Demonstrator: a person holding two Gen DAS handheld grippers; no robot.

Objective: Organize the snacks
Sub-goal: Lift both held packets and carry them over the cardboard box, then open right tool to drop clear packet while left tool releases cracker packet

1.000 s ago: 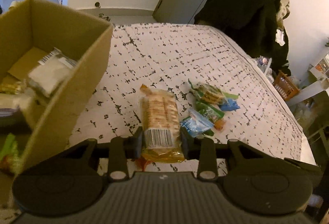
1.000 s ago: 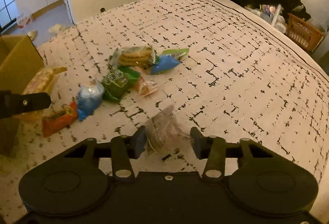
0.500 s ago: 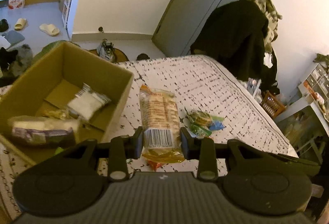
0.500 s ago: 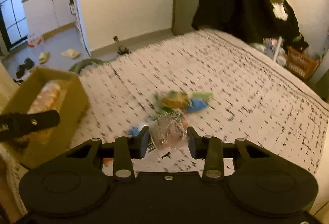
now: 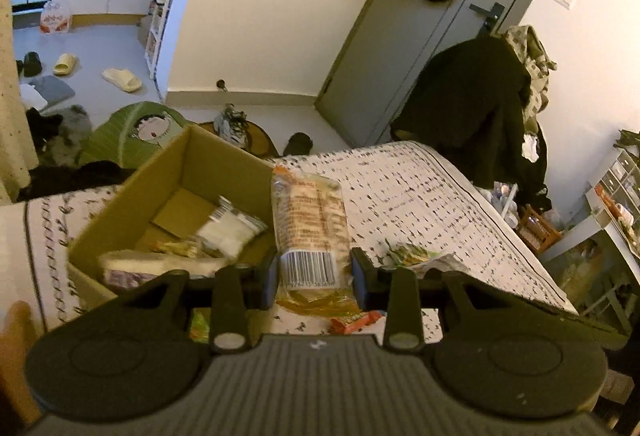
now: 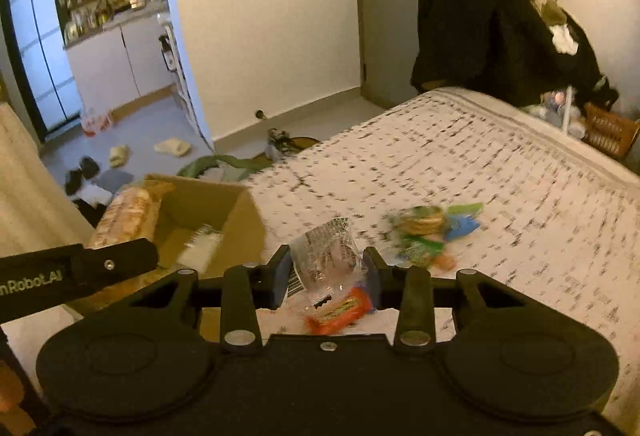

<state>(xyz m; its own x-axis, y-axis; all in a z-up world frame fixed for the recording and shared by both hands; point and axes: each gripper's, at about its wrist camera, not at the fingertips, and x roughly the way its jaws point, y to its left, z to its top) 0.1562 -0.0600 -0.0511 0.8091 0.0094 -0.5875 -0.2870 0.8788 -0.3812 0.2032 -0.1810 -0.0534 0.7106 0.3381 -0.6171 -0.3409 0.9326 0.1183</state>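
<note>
Over the bed now | both packs lifted off it since 1 s ago | left gripper [image 5: 315,278] pinching cracker pack [image 5: 308,224] beside cardboard box [image 5: 132,224] | right gripper [image 6: 326,278] clamped on clear packet [image 6: 326,260] | 2 drops coming, I'd guess

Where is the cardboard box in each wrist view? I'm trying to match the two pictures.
Left wrist: cardboard box at centre-left, open, behind the left gripper and its biscuit pack.
Right wrist: cardboard box at lower left, beside the same biscuit pack.
Shared landmark: the dark coat pile beyond the bed.
</note>
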